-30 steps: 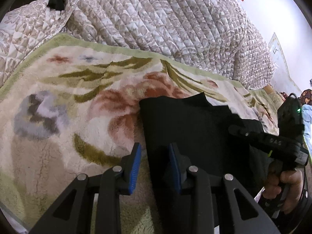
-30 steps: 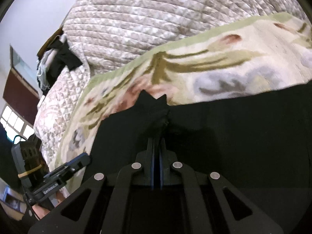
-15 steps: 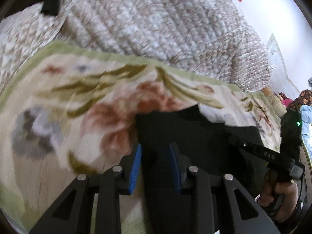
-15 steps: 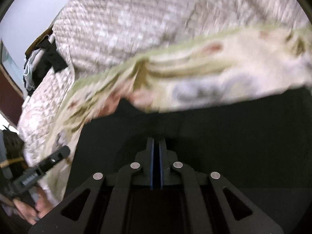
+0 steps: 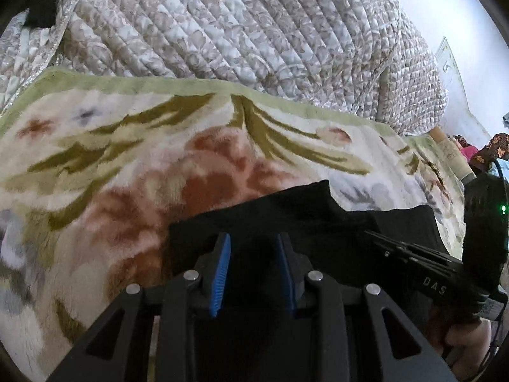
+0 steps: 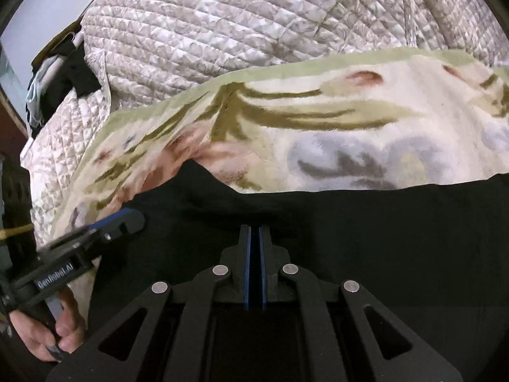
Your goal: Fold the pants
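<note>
The black pants [image 5: 305, 213] lie on a floral blanket [image 5: 127, 165], with a folded layer and a raised corner at the far edge. They fill the lower part of the right wrist view [image 6: 366, 222]. My left gripper [image 5: 253, 242] is open, its blue pads over the left edge of the pants, with nothing between them. My right gripper [image 6: 254, 232] is shut over the black cloth; whether it pinches cloth is unclear. It shows at the right of the left wrist view [image 5: 410, 251], and the left gripper shows at the left of the right wrist view [image 6: 124, 219].
A quilted beige bedcover [image 5: 238, 25] is heaped behind the blanket. Dark clothes [image 6: 73, 73] lie at the far left of the bed. A white wall [image 5: 445, 6] rises at the right. The blanket [image 6: 350, 127] stretches beyond the pants.
My left gripper has moved right onto the pants, so both pads now sit over black cloth. The right gripper stays shut and the pants' far edge lies flatter.
</note>
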`<move>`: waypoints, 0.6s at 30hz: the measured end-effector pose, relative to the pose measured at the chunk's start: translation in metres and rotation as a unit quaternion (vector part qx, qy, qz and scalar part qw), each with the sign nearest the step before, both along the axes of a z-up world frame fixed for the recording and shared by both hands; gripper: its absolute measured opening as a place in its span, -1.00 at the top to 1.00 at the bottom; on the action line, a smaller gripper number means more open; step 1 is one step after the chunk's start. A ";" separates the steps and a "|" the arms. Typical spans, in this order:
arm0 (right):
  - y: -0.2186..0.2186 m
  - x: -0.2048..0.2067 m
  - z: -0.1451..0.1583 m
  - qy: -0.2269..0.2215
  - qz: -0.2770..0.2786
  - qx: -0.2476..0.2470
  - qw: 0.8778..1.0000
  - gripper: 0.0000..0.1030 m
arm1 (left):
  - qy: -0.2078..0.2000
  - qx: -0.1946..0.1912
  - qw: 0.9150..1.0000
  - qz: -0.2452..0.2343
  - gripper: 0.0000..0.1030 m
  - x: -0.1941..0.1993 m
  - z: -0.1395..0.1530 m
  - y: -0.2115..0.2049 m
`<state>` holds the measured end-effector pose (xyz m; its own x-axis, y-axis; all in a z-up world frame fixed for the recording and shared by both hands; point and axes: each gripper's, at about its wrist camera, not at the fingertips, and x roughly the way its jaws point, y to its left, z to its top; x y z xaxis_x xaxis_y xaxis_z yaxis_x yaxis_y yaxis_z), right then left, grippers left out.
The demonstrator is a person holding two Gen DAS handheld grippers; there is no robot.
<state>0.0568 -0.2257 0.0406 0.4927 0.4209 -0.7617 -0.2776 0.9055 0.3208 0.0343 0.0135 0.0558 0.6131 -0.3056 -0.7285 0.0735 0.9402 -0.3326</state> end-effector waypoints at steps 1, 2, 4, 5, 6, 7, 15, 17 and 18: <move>-0.001 -0.005 0.001 -0.005 0.001 -0.004 1.000 0.92 | 0.001 0.004 1.000 0.003 0.38 -0.003 0.001 -0.001; 0.000 -0.011 0.003 -0.011 0.006 -0.006 1.000 0.91 | -0.001 0.008 1.000 0.003 0.38 -0.007 0.003 -0.002; -0.001 -0.025 0.009 -0.025 0.016 -0.012 0.999 0.84 | -0.010 0.017 1.000 0.003 0.38 -0.020 0.009 -0.005; -0.001 -0.035 0.012 -0.034 0.024 -0.014 0.999 0.81 | -0.013 0.022 1.000 0.003 0.38 -0.027 0.012 -0.007; 0.000 -0.043 0.014 -0.038 0.031 -0.014 0.999 0.76 | -0.014 0.027 1.000 0.003 0.38 -0.036 0.013 -0.009; 0.000 -0.053 0.016 -0.042 0.037 -0.013 0.998 0.74 | -0.017 0.031 0.999 0.003 0.38 -0.043 0.014 -0.010; 0.015 -0.131 0.008 -0.073 0.081 -0.071 0.991 0.67 | -0.030 0.060 0.998 -0.016 0.38 -0.121 0.003 -0.023; 0.014 -0.134 -0.001 -0.088 0.087 -0.075 0.989 0.67 | -0.040 0.073 0.996 -0.017 0.38 -0.128 -0.007 -0.028; 0.012 -0.132 -0.001 -0.085 0.086 -0.070 0.990 0.67 | -0.049 0.090 0.995 -0.020 0.38 -0.129 -0.007 -0.032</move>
<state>-0.0752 -0.2133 0.0395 0.5486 0.4053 -0.7313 -0.4710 0.8725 0.1303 -0.0947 -0.0189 0.0491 0.6733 -0.2006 -0.7117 0.1356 0.9797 -0.1479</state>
